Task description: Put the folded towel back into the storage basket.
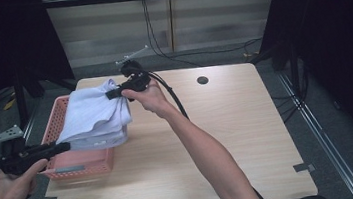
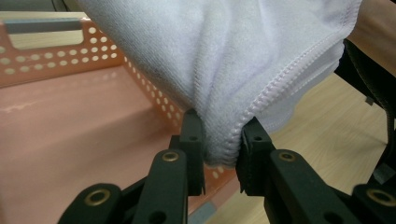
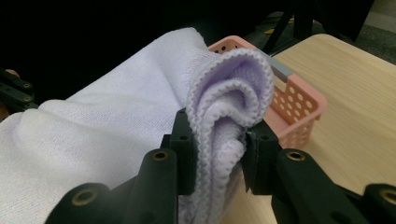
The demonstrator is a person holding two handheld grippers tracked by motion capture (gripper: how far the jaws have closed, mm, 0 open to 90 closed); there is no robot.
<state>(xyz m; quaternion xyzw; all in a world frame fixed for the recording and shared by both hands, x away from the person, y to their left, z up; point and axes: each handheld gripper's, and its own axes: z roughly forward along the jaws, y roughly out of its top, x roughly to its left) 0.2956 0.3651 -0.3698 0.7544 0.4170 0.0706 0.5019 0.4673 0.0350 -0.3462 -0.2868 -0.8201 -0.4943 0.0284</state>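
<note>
Terry cloth, pale lilac, soft and limp: the towel (image 1: 97, 116) hangs spread between the two grippers, sagging over the pink basket (image 1: 79, 167) and partly down into it, with its lower folds touching the basket's table-side rim. By my reading it is light, will not keep any shape by itself, and will droop wherever it is unsupported; the looped pile should give the pads good friction, so slipping looks unlikely. The left gripper (image 2: 219, 140), at the near corner of the basket, has its jaws clamped on a stitched hem corner. The right gripper (image 3: 218, 135), above the basket's far end, is closed on a bunched roll of several hemmed layers. Best hold is right at the stitched edges and corners, as now, keeping the cloth taut between the two grips so it does not snag on the basket wall
</note>
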